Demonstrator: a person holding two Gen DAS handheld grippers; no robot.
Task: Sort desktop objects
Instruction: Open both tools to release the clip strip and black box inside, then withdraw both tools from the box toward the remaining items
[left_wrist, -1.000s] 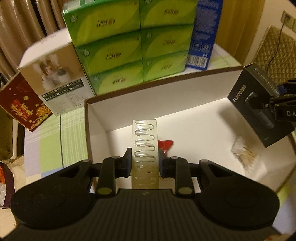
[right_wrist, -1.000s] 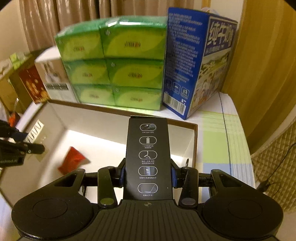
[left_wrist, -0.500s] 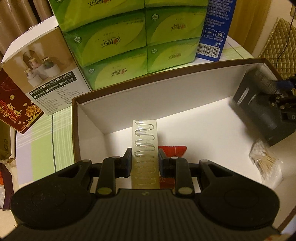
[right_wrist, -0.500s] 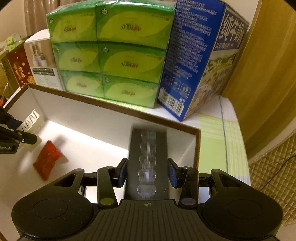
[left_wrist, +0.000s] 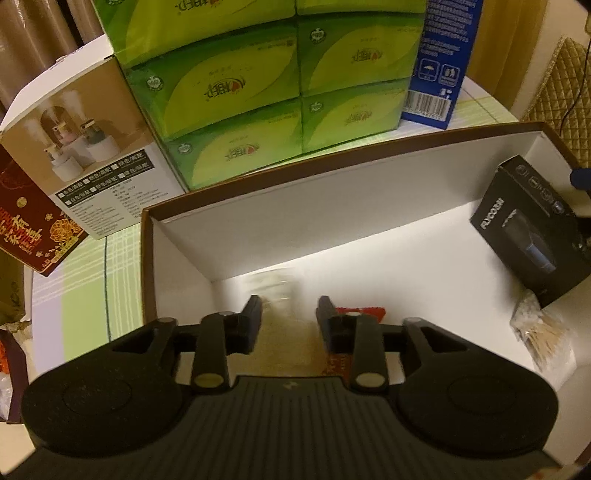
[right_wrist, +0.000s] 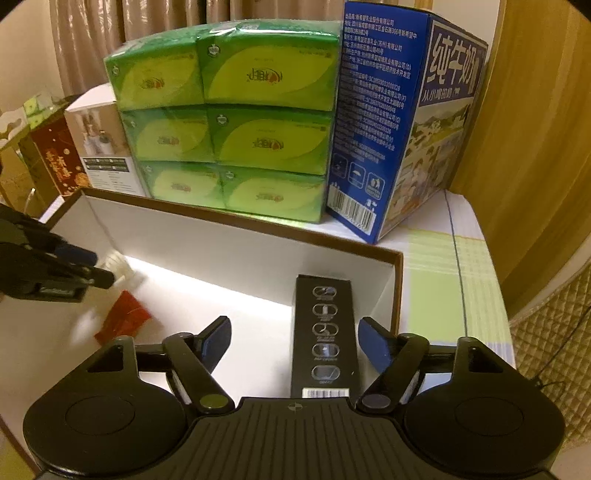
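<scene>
The black box (right_wrist: 325, 332) is lying on the floor of the white tray (right_wrist: 236, 251) by its right wall, between my right gripper's (right_wrist: 293, 336) freshly parted jaws, untouched. My left gripper (left_wrist: 288, 317) is opening too, the blurred clear packet (left_wrist: 275, 291) loose between them beside the red packet (left_wrist: 364, 312).

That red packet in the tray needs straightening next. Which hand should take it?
Probably the left. The left gripper has just opened off the blurred clear strip, and the red packet lies right beside its fingers. The right gripper straddles the black box, further away.
</scene>
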